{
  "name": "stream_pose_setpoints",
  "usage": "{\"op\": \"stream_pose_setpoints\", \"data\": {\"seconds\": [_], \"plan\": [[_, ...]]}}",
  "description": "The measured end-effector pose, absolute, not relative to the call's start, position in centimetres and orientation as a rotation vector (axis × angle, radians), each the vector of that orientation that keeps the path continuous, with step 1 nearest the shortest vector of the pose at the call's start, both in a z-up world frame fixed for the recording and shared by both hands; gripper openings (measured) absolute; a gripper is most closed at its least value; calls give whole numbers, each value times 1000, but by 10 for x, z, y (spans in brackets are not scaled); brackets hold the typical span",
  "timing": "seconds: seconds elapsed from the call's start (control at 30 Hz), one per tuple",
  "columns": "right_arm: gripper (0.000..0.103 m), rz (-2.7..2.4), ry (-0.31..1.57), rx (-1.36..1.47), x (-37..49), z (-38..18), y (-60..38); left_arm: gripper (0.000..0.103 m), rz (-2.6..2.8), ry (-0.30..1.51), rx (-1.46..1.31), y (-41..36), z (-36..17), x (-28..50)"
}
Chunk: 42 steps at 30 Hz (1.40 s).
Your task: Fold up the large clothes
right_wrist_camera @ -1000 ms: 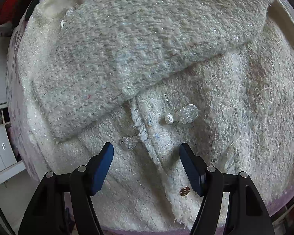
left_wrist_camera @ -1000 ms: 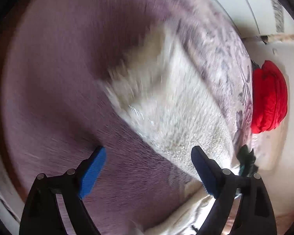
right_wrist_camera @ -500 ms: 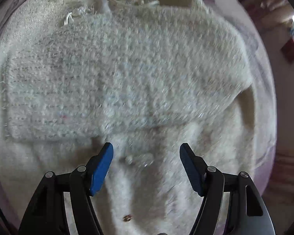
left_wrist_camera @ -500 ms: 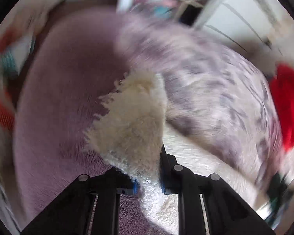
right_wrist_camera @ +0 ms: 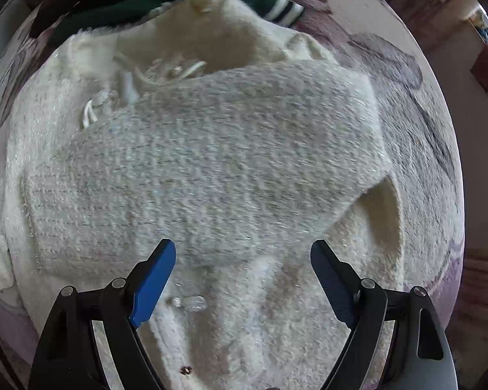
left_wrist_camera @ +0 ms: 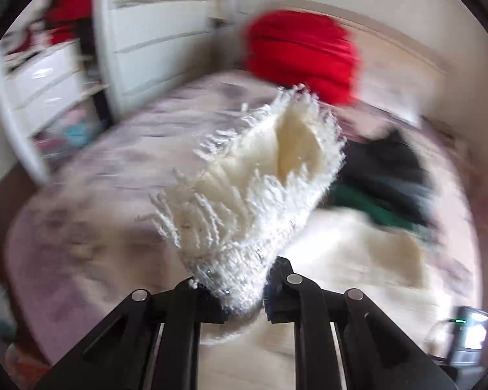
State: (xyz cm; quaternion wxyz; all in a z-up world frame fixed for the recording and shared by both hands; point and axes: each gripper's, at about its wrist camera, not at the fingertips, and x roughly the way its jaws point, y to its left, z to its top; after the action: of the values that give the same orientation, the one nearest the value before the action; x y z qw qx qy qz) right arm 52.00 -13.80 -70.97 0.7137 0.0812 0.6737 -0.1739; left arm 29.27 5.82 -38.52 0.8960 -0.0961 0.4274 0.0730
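Note:
A cream woolly jacket (right_wrist_camera: 211,169) lies spread on the bed, one sleeve folded across its chest, clear buttons (right_wrist_camera: 192,302) down the front. In the left wrist view my left gripper (left_wrist_camera: 244,299) is shut on a fringed cuff of the jacket (left_wrist_camera: 260,182), which stands lifted above the bed. The rest of the jacket (left_wrist_camera: 358,253) lies below it. My right gripper (right_wrist_camera: 244,279) hovers over the jacket front pointing straight down, its jaws opening wide with nothing between the blue pads (right_wrist_camera: 153,282).
The bed (left_wrist_camera: 91,201) has a pale purple floral cover. A red cushion (left_wrist_camera: 302,52) sits at its head, dark green and black clothes (left_wrist_camera: 384,182) beside the jacket. White drawers and a wardrobe (left_wrist_camera: 153,32) stand at the left. A small device (left_wrist_camera: 468,331) glows at the lower right.
My left gripper went from open over the bed to shut on the fringed cuff and has lifted it, rolling as it rose. The right gripper rose a little and spread its jaws wider.

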Motion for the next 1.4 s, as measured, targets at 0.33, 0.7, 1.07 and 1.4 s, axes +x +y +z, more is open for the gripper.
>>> {"op": "stream_pose_setpoints", "data": {"seconds": [0.33,0.7,1.07,1.4], "plan": [[87,-590,1560,352,409,-708,-292,13,-243,1153,-146,-181,-464,311],[87,-490,1359,778,373,-688,-372,82,-340,1394,-52,-178,-498,299],[48,-128,1420,894,495,-735,-307,83,168,1371,87,36,-505,335],[8,-183,1369,483,534,-693,-288,84,272,1412,109,51,-570,408]]}}
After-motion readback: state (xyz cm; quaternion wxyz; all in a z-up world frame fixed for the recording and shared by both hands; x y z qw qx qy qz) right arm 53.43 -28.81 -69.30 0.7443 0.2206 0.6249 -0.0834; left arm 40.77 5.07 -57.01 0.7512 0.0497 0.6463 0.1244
